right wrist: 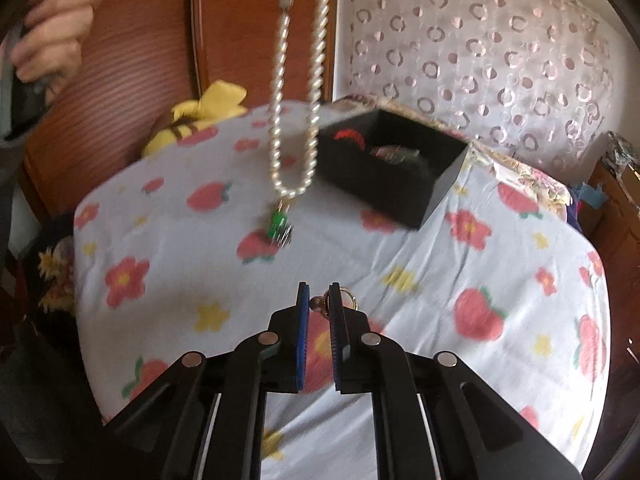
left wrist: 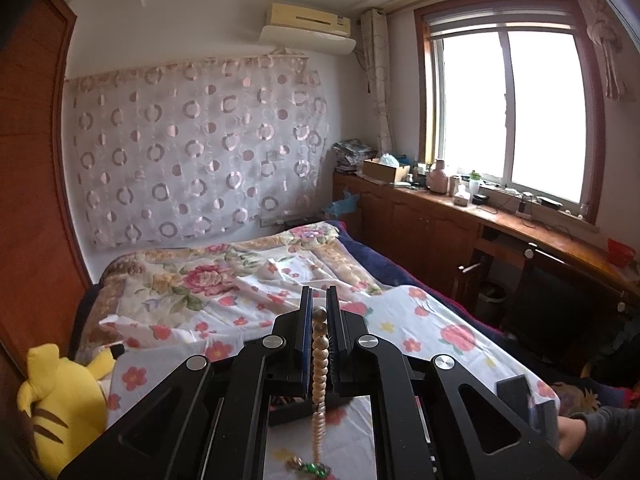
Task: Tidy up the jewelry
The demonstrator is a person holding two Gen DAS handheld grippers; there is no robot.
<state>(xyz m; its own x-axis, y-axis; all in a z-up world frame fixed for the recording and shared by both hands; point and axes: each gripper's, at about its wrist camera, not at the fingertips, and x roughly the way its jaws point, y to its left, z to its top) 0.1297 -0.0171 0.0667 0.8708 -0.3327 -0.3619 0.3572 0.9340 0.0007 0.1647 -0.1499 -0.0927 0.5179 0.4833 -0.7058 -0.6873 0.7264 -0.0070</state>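
My left gripper point(left wrist: 319, 300) is shut on a pearl necklace point(left wrist: 320, 360) and holds it up in the air. The strand hangs down, with a green pendant point(left wrist: 314, 469) at its low end. In the right wrist view the necklace point(right wrist: 294, 120) dangles over the floral sheet, its pendant point(right wrist: 280, 224) just above the cloth, left of an open black box point(right wrist: 392, 160) that holds red and dark jewelry. My right gripper point(right wrist: 319, 300) is shut on a small ring point(right wrist: 326, 302) with a dark bead, low over the sheet.
The floral sheet point(right wrist: 440, 280) covers a bed. A yellow plush toy point(left wrist: 60, 400) lies at the left by a wooden wardrobe point(left wrist: 28, 160). A wooden desk point(left wrist: 500, 220) with clutter runs under the window at the right. A hand point(right wrist: 56, 28) shows top left.
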